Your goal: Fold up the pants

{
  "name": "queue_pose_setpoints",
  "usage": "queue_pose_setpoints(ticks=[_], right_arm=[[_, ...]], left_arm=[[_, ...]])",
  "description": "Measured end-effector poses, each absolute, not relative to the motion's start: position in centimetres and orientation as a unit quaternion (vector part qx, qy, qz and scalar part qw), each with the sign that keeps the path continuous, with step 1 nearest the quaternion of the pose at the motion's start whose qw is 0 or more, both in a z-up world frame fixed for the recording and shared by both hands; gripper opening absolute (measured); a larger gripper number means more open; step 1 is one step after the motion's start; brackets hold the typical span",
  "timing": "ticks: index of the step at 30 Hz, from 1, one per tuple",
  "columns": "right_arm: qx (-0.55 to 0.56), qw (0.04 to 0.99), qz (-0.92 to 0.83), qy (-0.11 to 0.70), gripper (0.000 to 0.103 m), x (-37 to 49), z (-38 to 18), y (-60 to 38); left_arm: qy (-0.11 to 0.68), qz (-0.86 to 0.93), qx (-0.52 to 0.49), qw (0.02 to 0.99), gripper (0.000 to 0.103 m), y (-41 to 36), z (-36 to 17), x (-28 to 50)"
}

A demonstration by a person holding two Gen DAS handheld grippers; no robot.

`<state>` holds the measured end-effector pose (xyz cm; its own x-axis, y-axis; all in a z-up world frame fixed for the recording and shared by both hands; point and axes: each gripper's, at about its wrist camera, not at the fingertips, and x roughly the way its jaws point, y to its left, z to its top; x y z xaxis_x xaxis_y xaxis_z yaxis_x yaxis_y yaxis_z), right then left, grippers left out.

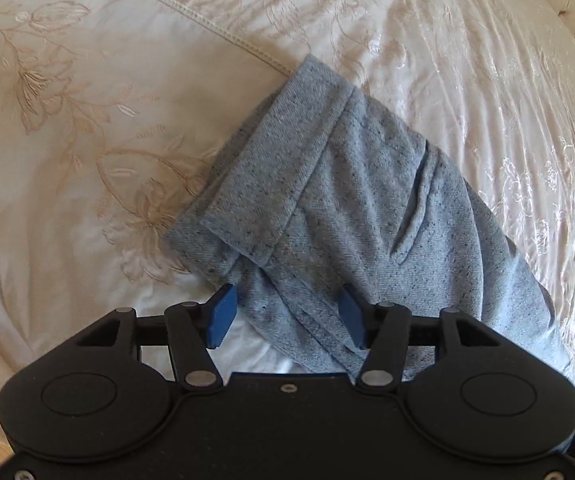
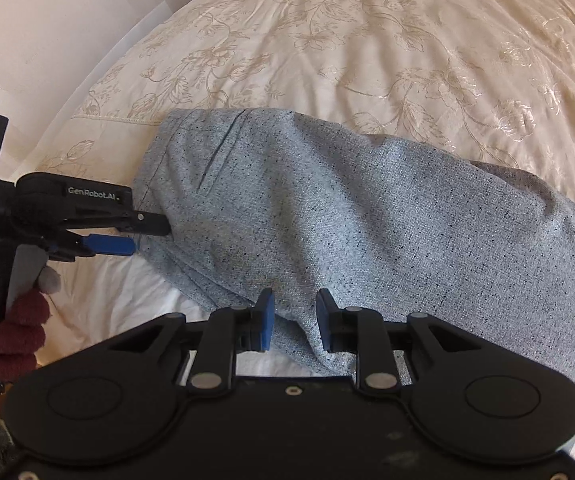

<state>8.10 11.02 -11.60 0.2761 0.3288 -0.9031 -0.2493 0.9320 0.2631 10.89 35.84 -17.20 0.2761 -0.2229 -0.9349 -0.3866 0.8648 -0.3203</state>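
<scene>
Your right claw (image 2: 294, 326) sits half open around the near edge of the pants (image 2: 367, 220), gripping nothing yet, and if you close shallow you'll catch one layer and drag the fold apart. Your left claw (image 1: 285, 316) gapes wide over the hem. Beyond, pants lie bunched on the bedspread (image 2: 407, 40).

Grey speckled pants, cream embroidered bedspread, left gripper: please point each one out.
grey speckled pants (image 2: 347, 208), right wrist view, on the flat middle of the fabric.
cream embroidered bedspread (image 1: 87, 100), left wrist view, on a bare floral part.
left gripper (image 1: 285, 318), left wrist view, midway between its blue fingertips.
</scene>
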Motion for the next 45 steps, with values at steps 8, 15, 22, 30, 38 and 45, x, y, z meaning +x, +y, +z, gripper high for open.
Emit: queue_pose_setpoints(ticks=[8,15,22,30,38,45], right_arm=[[0.037,0.798,0.172,0.577,0.026,7.9,-11.7,10.7],[0.052,0.804,0.153,0.572,0.026,9.2,-12.5,10.7],[0.024,0.756,0.129,0.642,0.026,8.8,-18.6,12.1],[0.082,0.788,0.094,0.604,0.026,9.8,-15.1,7.7],[0.119,0.817,0.032,0.564,0.026,12.2,-12.3,3.2],[0.104,0.840,0.023,0.532,0.026,13.7,-10.9,1.6]], left_arm=[[0.565,0.120,-0.238,0.781,0.009,35.0,-15.3,11.4],[0.545,0.119,-0.216,0.801,0.010,34.9,-12.1,10.5],[0.630,0.160,-0.149,0.745,0.014,35.2,-14.2,9.8],[0.567,0.049,-0.073,0.819,0.015,31.6,-8.0,12.1],[0.563,-0.096,-0.029,0.820,0.019,23.2,-9.5,19.6],[0.609,-0.108,0.024,0.785,0.024,20.5,-14.8,17.7]])
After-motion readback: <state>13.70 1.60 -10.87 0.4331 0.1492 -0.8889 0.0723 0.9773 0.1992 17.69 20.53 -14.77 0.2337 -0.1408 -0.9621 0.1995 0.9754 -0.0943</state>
